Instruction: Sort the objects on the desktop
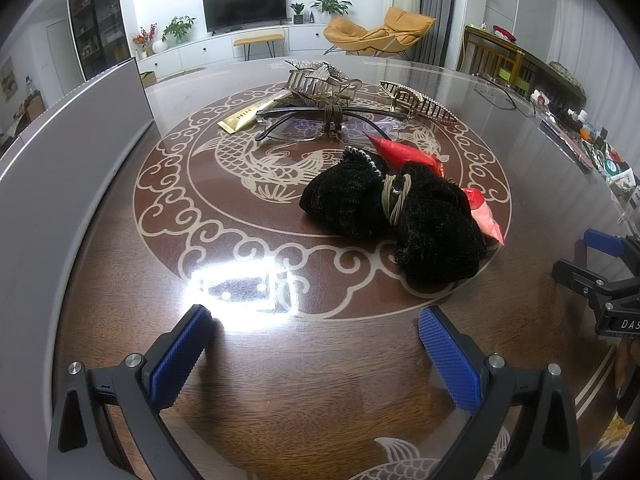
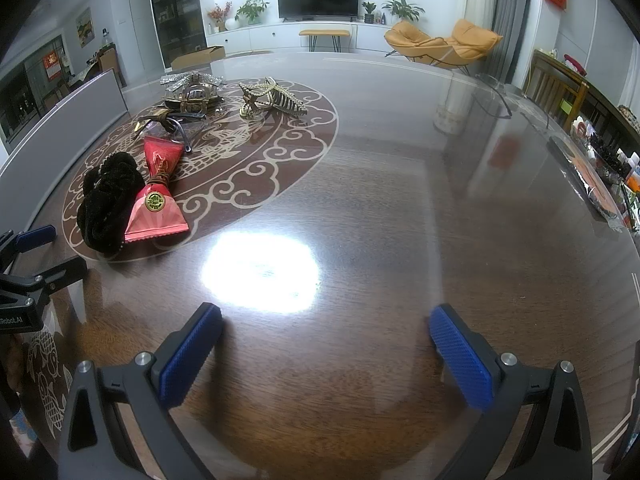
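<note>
Red packet (image 2: 157, 196) — lengthwise beside black scrunchie (image 2: 107, 204)

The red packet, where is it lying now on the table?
The red packet lies on the table's round fish pattern, left in the right wrist view, touching the black scrunchie and nearer than the glasses.

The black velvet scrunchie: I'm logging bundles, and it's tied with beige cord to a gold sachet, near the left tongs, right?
Not quite: the black velvet scrunchie is tied with beige cord to a red sachet, as the right wrist view shows; it does lie near the left tongs.
</note>
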Action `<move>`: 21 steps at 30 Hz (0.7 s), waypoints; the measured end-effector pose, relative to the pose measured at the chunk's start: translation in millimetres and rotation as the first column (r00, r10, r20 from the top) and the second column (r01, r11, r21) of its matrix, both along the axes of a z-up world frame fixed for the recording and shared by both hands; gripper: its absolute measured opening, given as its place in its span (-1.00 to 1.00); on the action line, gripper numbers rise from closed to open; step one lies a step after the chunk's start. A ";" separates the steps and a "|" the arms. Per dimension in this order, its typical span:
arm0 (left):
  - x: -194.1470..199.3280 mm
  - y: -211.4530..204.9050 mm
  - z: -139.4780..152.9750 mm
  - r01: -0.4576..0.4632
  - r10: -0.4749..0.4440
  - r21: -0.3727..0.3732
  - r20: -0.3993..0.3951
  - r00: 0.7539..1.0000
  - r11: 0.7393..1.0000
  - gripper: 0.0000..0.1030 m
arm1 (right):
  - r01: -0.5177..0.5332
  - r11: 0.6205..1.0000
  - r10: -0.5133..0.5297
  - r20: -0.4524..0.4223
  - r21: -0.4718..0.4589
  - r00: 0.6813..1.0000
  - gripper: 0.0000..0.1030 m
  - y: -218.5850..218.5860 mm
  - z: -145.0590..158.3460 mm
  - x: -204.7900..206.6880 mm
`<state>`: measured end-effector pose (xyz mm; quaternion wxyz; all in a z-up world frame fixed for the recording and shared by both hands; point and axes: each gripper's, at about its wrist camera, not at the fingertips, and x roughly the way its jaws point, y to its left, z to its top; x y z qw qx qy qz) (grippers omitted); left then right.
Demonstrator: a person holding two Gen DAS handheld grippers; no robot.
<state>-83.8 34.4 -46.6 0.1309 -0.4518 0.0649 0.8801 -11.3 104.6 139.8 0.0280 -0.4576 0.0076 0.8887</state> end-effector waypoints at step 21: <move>4.3 -2.8 0.2 0.017 -0.017 0.001 0.000 1.000 1.000 1.00 | 0.000 1.000 0.000 0.000 0.000 1.000 1.00 -0.1 -0.3 -1.4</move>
